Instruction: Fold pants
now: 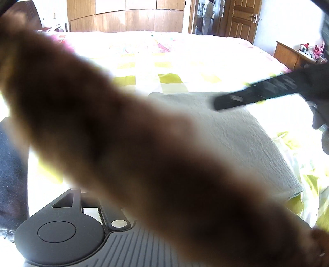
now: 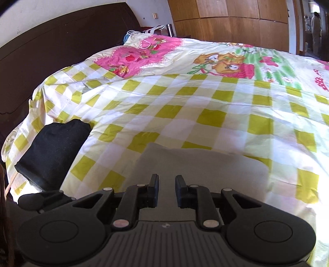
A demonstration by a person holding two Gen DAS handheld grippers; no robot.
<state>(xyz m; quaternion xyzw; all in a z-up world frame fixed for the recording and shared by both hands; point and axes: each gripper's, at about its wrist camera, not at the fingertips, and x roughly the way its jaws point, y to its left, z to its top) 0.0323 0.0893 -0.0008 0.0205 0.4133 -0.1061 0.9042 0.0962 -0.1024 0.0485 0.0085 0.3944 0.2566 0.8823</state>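
Observation:
Folded pale grey pants (image 2: 203, 164) lie on the checked bedspread (image 2: 185, 106), right ahead of my right gripper (image 2: 167, 190). That gripper is open and empty, with its fingertips over the near edge of the pants. The pants also show in the left wrist view (image 1: 242, 143). A blurred brown cloth or arm (image 1: 123, 143) right in front of the left camera hides the left gripper's fingers. The right gripper's black finger (image 1: 257, 92) reaches in over the pants from the right.
A folded black garment (image 2: 53, 150) lies at the bed's left edge, near the dark headboard (image 2: 51, 51). A wooden wardrobe (image 2: 226, 18) stands behind the bed. A nightstand (image 1: 292, 55) is at the right. A person stands in the far doorway (image 1: 207, 16).

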